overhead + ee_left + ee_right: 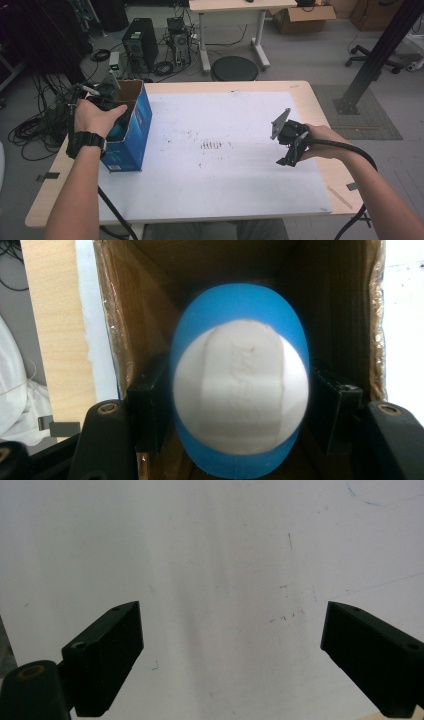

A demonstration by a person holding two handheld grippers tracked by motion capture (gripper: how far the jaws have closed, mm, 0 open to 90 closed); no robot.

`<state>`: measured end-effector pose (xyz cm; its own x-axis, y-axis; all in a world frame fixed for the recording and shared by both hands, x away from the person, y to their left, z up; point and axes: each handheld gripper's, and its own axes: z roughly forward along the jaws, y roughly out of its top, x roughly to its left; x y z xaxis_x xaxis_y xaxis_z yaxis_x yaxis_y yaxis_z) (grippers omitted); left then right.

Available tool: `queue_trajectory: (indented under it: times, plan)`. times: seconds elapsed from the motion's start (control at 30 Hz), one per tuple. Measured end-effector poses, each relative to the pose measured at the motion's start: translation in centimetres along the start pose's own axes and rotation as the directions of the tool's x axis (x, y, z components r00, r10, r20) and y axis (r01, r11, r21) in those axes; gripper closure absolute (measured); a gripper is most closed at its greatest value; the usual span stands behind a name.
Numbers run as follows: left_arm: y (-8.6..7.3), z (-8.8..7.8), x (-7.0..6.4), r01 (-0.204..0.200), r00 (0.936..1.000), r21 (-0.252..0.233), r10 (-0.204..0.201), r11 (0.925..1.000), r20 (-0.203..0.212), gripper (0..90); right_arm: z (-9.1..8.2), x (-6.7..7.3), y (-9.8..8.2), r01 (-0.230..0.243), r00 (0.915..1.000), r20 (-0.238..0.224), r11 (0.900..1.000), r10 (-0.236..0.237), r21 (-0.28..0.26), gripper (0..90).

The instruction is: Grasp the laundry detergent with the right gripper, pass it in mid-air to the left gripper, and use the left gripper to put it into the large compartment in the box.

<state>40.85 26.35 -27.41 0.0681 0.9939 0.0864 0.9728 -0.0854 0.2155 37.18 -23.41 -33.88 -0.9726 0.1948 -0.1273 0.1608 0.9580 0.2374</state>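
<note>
Left gripper view: left gripper [240, 405] clamps a blue-and-white ball [240, 395] inside the box [131, 131] at the table's left, seemingly to lift or place it. Right gripper [232, 655] idles open at right.

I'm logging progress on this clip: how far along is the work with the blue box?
Done: the left hand-held gripper is clamped on a blue-and-white egg-shaped object and sits inside the open blue box. In hand: that object, between the box walls; whether it goes in or comes out is unclear. Left: finishing that move. The right hand-held gripper hangs open over the white mat.
</note>
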Motion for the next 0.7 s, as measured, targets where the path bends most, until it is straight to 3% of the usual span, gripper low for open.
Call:
queue_trajectory:
  times: [0.3,0.43,0.7]
  plan:
    - [-0.1,0.0,-0.2,-0.001,1.0000,-0.003,0.001,1.0000,0.000,37.5,-0.2,0.2,-0.2,0.001,1.0000,0.005,1.000,-0.001,0.004,9.8]
    - [-0.1,0.0,-0.1,0.003,0.9998,0.000,-0.003,1.0000,0.019,36.1,-0.5,0.1,-0.4,0.000,1.0000,0.005,1.000,0.000,-0.005,9.9]
    - [-0.1,-1.0,-0.1,0.003,0.9998,-0.010,-0.003,0.9999,0.021,32.3,-0.9,0.2,-0.5,0.000,1.0000,0.007,1.000,0.000,-0.007,10.0]
